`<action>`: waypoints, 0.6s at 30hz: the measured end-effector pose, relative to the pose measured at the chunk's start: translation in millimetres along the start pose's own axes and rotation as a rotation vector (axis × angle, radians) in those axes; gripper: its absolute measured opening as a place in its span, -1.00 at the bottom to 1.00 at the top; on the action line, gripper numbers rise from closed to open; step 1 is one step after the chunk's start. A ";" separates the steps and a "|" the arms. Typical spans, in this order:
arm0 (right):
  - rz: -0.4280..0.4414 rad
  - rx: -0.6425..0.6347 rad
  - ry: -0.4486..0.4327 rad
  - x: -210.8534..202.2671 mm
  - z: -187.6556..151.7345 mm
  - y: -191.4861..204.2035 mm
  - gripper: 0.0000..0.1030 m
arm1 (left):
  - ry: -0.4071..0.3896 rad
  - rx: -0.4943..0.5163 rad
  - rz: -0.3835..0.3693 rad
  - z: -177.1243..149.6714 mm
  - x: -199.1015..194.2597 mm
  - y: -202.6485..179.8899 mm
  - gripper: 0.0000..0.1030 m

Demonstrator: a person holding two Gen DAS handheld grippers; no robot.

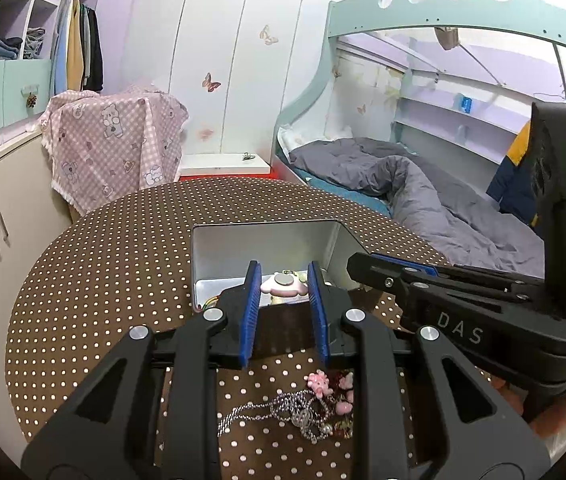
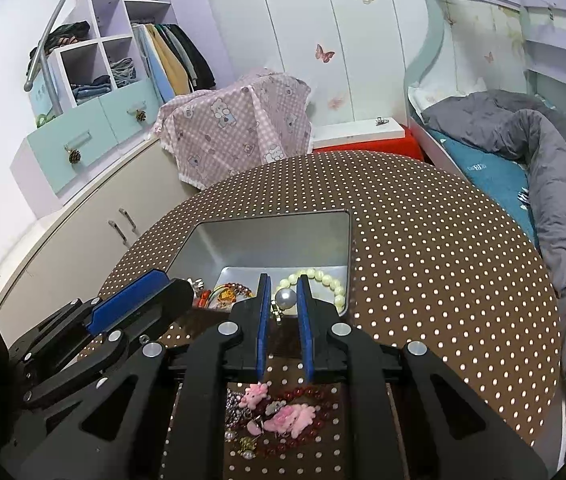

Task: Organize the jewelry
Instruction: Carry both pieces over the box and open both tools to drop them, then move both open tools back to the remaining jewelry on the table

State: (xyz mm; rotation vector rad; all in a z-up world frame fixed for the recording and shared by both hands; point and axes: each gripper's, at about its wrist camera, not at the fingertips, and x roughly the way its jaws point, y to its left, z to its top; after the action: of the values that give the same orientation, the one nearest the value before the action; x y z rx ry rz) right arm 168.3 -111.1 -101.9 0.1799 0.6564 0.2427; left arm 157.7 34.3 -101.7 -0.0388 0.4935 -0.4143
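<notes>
While the left gripper [image 1: 285, 286] hovers over the tin [image 1: 267, 244], jaws wide and empty, light tangled chains [image 1: 283, 412] lie near the worktop's near edge; pinch one strand.

Right view: right gripper [image 2: 284, 292], jaws narrow, pearl [image 2: 285, 298] between them, contact unclear; slippery.

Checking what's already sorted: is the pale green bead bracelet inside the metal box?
Yes, the pale green bead bracelet lies on the floor of the open silver metal box in the right wrist view.

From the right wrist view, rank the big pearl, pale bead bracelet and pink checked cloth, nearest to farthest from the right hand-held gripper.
1. Big pearl, between the right hand-held gripper fingers.
2. Pale bead bracelet, in the tin, just beyond.
3. Pink checked cloth, past the table, left.
</notes>
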 end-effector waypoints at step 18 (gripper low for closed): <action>-0.006 0.006 0.002 0.9 5.7 -8.8 -0.64 | -0.012 -0.067 0.035 2.2 -1.6 10.1 0.15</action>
State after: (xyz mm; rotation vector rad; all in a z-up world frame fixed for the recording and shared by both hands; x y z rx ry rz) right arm 174.0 -119.8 -100.1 0.1840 0.6600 0.2355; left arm 161.3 44.0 -100.4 -0.0976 0.4957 -0.3634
